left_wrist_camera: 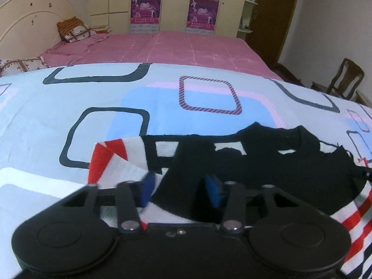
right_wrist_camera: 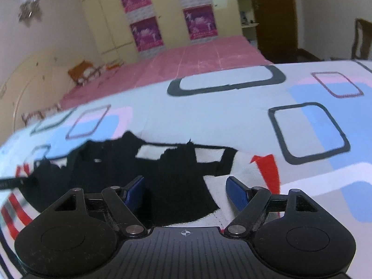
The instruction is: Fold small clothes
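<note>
A small knitted garment [left_wrist_camera: 279,162] in black, white and red stripes lies flat on a patterned sheet [left_wrist_camera: 162,97]. My left gripper [left_wrist_camera: 180,186] hovers low over its near edge. A black strip of the garment runs between the blue pads [left_wrist_camera: 147,189], which stand apart from it, so the gripper is open. In the right wrist view the same garment [right_wrist_camera: 111,162] spreads to the left and centre. My right gripper [right_wrist_camera: 186,186] is wide open above a black flap of it, and its pads [right_wrist_camera: 237,195] touch nothing.
The sheet, light blue with dark rounded squares, covers the near surface. Behind it is a pink bed [left_wrist_camera: 186,46] with pillows [left_wrist_camera: 74,31] by the headboard. A wardrobe with purple posters [left_wrist_camera: 146,9] stands at the back, a wooden chair [left_wrist_camera: 346,79] at the right.
</note>
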### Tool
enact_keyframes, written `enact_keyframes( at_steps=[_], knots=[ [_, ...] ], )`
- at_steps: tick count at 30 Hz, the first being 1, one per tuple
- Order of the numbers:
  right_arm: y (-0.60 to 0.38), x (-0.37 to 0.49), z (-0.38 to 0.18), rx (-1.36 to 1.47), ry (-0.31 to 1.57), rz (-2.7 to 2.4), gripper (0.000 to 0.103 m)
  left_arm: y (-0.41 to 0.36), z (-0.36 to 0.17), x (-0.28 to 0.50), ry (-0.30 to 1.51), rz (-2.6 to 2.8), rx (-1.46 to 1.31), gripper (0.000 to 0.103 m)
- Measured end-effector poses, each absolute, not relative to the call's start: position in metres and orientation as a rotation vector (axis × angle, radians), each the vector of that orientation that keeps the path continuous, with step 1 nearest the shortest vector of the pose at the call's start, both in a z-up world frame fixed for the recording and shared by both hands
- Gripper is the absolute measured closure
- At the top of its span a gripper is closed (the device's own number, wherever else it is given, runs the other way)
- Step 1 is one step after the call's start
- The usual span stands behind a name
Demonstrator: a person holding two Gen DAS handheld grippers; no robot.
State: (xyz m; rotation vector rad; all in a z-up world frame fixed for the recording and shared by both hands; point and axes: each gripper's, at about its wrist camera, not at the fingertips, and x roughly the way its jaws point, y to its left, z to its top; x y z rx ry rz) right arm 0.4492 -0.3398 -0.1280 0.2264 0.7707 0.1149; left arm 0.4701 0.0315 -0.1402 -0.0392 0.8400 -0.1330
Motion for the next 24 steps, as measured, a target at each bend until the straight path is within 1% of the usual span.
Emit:
enact_keyframes(
  at_steps=[1, 2, 3, 4, 5, 6, 9, 13, 15, 20, 24],
  knots=[
    [-0.337, 0.450, -0.130, 0.206, 0.776, 0.122, 0.052, 0.031, -0.141, 0.469, 0.838, -0.131, -0.023, 0.075],
    [-0.334, 0.451, -0.131, 0.187, 0.775, 0.123, 0.060, 0.030, -0.141, 0.468, 0.834, -0.129, -0.009, 0.082],
    [-0.331, 0.452, -0.130, 0.161, 0.775, 0.126, 0.063, 0.030, -0.141, 0.466, 0.830, -0.131, -0.001, 0.093],
    [-0.328, 0.453, -0.131, 0.141, 0.776, 0.130, 0.074, 0.030, -0.140, 0.465, 0.827, -0.131, 0.000, 0.098],
    [-0.327, 0.454, -0.132, 0.128, 0.782, 0.133, 0.090, 0.031, -0.139, 0.464, 0.821, -0.131, -0.005, 0.097],
    [-0.326, 0.454, -0.132, 0.125, 0.785, 0.134, 0.098, 0.032, -0.138, 0.462, 0.814, -0.130, -0.010, 0.098],
    [-0.327, 0.452, -0.129, 0.156, 0.759, 0.142, 0.099, 0.034, -0.131, 0.457, 0.768, -0.119, -0.023, 0.098],
    [-0.330, 0.448, -0.107, 0.200, 0.662, 0.128, 0.099, 0.041, -0.115, 0.452, 0.672, -0.069, -0.052, 0.098],
    [-0.334, 0.450, -0.103, 0.214, 0.641, 0.106, 0.099, 0.041, -0.116, 0.454, 0.663, -0.045, -0.043, 0.098],
    [-0.347, 0.462, -0.137, 0.214, 0.755, 0.012, 0.099, 0.039, -0.145, 0.460, 0.728, 0.002, -0.007, 0.098],
    [-0.354, 0.462, -0.143, 0.241, 0.757, 0.016, 0.099, 0.031, -0.148, 0.460, 0.727, 0.002, 0.085, 0.097]
  ],
)
